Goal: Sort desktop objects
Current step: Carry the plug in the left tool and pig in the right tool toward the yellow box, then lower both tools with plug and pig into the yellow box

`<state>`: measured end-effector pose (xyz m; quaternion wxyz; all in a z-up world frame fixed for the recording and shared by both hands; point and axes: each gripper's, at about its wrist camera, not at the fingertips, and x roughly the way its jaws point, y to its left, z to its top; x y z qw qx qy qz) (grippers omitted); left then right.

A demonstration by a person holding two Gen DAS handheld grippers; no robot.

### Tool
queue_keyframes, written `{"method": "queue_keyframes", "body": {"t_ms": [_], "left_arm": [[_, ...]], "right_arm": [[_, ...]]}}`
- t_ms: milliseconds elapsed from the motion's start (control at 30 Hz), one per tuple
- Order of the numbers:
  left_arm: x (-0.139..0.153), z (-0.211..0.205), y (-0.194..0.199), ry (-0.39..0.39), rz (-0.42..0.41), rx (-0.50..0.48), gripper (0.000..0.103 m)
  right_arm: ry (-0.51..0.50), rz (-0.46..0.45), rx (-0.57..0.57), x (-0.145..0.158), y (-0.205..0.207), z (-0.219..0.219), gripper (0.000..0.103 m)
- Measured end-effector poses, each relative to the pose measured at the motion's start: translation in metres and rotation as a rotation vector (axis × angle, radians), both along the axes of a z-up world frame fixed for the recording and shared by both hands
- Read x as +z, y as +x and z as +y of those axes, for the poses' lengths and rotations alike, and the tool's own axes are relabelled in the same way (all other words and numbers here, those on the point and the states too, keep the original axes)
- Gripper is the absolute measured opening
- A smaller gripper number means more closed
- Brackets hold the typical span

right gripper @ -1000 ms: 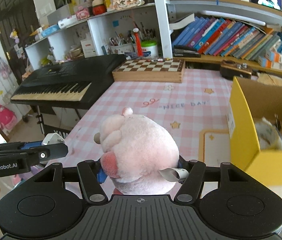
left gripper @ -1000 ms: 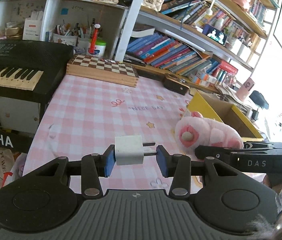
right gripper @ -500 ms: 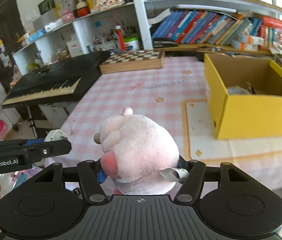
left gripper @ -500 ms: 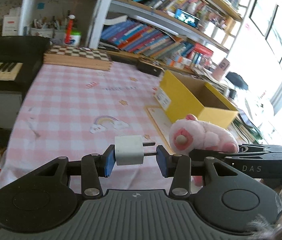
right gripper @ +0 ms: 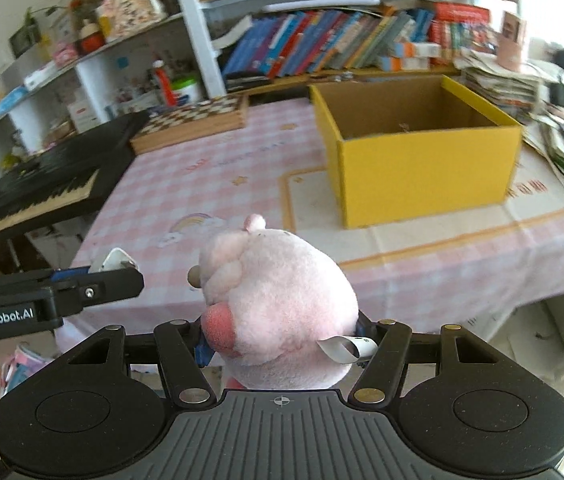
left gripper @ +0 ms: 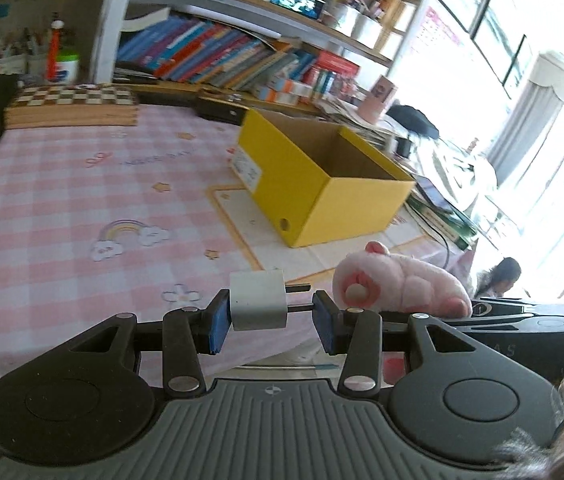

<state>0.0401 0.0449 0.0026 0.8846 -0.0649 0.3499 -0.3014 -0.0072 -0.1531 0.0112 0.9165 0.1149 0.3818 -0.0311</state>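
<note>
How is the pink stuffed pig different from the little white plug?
The pig is pink, soft and round; the plug is white, hard and boxy, with two metal prongs sticking out sideways. The pig is much bigger and bulges past the right gripper; the plug fits between the left gripper's fingers, one pad on its body, the other at its prongs. Both are held up in the air, short of the yellow box.

The small white plastic charger block (left gripper: 257,300) looks smooth and matt, with metal prongs. The pink fuzzy cloth plush toy (right gripper: 278,312) is soft-napped; the open yellow cardboard box (right gripper: 422,168) is matt, on pink checked cloth (left gripper: 62,184)
</note>
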Motion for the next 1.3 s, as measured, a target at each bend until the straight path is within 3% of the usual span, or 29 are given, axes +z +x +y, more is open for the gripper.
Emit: {"method": "queue_keyframes", "body": {"t_ms": [500,1067,1300], "left_arm": [[-0.004,-0.067,0.003,0.018,0.032,-0.120,0.041],[0.001,-0.149,0.013,0.045,0.032,-0.081,0.041],[0.012,-0.187,0.029,0.040,-0.014,-0.042,0.041]], "right_arm": [[0.020,0.033,-0.115,-0.007,-0.024,-0.056,0.063],[0.041,0.039,-0.087,-0.007,-0.008,-0.147,0.063],[0.050,0.000,-0.065,0.000,0.009,-0.188,0.063]]}}
